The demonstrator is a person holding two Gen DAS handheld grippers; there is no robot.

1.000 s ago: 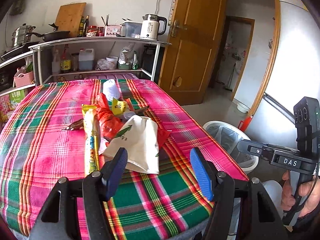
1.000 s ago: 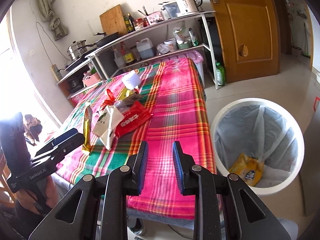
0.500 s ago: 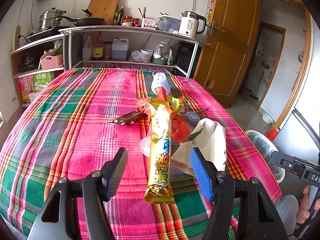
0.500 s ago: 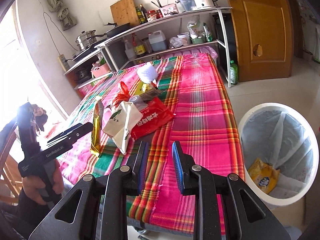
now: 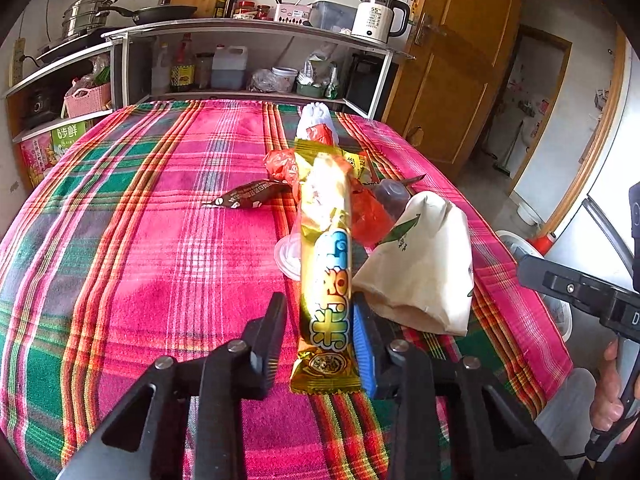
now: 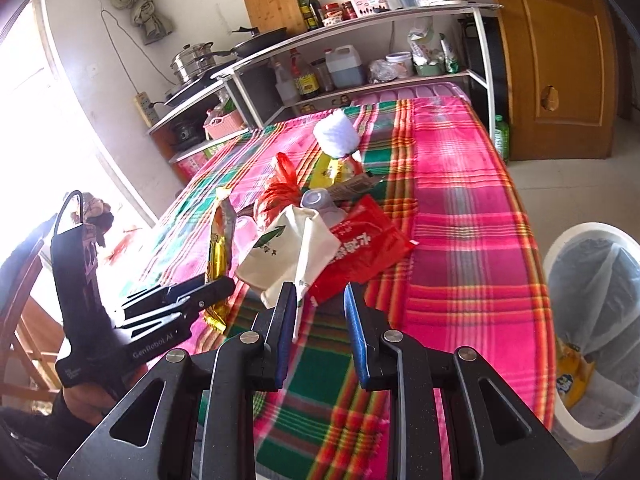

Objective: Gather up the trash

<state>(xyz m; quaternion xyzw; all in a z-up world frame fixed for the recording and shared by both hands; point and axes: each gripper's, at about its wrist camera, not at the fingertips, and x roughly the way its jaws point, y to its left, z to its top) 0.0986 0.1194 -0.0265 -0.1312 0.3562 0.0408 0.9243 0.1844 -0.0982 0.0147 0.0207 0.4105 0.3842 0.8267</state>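
Flanking yellow snack wrapper: cream paper bag, red bags.

Bin cut off at right edge

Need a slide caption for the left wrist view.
Left gripper closing around a long yellow snack wrapper on the plaid tablecloth, beside a cream paper bag.

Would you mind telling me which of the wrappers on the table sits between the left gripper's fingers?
The long gold snack wrapper, with the left gripper closing on its near end. The brown wrapper and red packet lie farther off.
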